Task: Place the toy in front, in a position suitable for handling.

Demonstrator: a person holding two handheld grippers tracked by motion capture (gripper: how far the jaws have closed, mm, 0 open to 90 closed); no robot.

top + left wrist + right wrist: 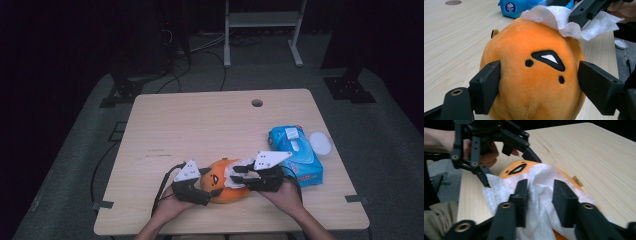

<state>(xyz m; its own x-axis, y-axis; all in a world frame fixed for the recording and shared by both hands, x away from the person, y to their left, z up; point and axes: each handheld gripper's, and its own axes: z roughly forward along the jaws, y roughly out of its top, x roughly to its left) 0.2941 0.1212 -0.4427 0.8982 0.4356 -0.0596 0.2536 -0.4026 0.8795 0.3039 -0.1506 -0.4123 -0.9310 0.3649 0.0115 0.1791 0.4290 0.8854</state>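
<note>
Orange plush toy lay at the near edge of the wooden surface, between the two hands. The left hand-held gripper clasped the toy from its left, one black jaw pressed against each flank of the embroidered face; the plush filled the gap between them. A white tissue was draped over the top of the toy. The right hand-held gripper rested on it with its jaws partly apart, a fold of tissue bunched between them; the pads stood beside the fold rather than pinching it. A blue wipes packet lay to the right, a white lid just beside it.
</note>
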